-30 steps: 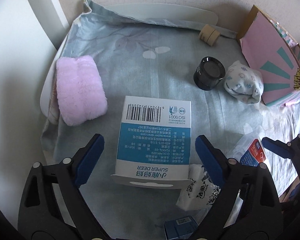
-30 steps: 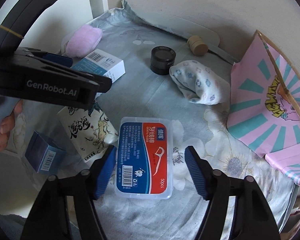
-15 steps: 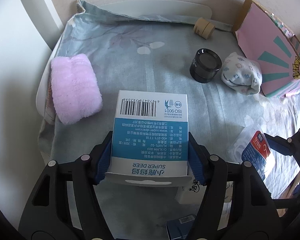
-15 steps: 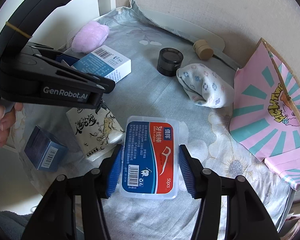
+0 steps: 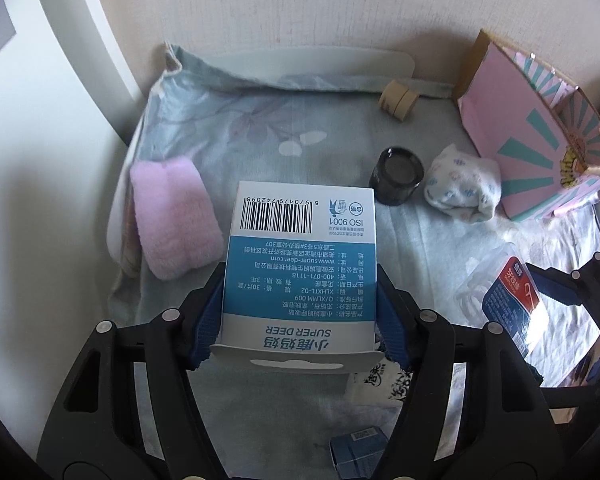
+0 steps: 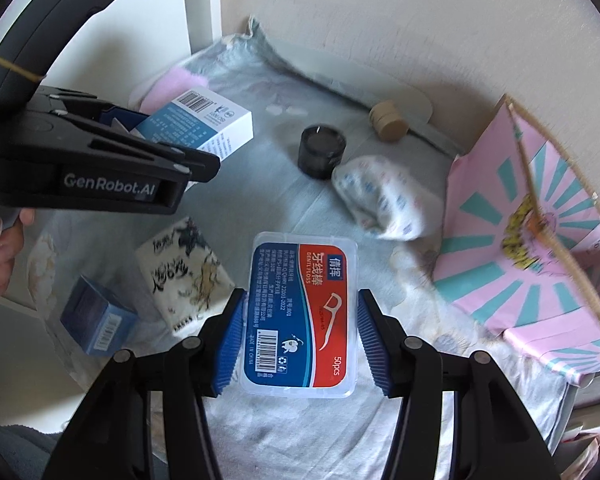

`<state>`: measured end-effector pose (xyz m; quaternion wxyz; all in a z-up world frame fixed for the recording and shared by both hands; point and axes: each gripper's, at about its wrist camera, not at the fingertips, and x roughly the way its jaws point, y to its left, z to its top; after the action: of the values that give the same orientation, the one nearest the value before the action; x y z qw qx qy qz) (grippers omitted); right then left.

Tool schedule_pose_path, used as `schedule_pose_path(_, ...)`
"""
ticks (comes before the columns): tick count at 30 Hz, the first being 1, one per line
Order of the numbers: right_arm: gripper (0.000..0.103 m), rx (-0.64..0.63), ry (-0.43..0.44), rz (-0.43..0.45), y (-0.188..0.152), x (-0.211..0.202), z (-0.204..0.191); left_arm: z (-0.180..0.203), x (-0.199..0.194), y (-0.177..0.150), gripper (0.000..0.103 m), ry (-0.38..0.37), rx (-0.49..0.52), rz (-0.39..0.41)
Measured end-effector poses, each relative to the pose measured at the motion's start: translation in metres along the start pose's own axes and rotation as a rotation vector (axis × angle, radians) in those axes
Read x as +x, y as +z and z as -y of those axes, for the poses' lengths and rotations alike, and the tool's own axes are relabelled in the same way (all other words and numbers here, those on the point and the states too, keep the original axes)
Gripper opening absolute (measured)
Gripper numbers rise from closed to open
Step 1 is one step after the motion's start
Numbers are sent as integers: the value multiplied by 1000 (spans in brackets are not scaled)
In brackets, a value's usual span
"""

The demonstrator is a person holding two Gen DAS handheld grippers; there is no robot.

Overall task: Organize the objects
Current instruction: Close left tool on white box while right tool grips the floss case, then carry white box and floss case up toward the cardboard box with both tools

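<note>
Blue-padded tongs each pinch a flat pack above the cloth-covered surface.

Left gripper [image 5: 300, 316] has just closed its jaws on the white-and-blue carton [image 5: 302, 260], pads pressed against its two long sides; the carton's long axis runs along the fingers, barcode end pointing far, hang-tab end nearest the camera, and it sits clear of the floral cloth [image 5: 228, 136]. Right gripper [image 6: 298, 340] has likewise just closed on the clear floss-pick box [image 6: 302, 312], its long axis also along the fingers, its print reading sideways, its "50pcs" corner at the near end. On the cloth lie a pink fluffy pad [image 5: 172, 220] at far left, a black jar [image 5: 398, 176] touching a rolled sock [image 5: 462, 188], a pink fan-patterned box [image 5: 536, 140] at right, and an ink-printed tissue pack [image 6: 184, 272] beside a small blue box [image 6: 96, 324] near left.
</note>
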<state>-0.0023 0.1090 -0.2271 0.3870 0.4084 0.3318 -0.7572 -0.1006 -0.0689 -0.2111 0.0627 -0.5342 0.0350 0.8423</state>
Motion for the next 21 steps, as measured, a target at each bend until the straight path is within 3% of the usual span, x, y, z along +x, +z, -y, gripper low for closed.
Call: schedule_pose_path(21,50,117,-71,157,50,-113,43,28,-105,51,64,34,-28,208)
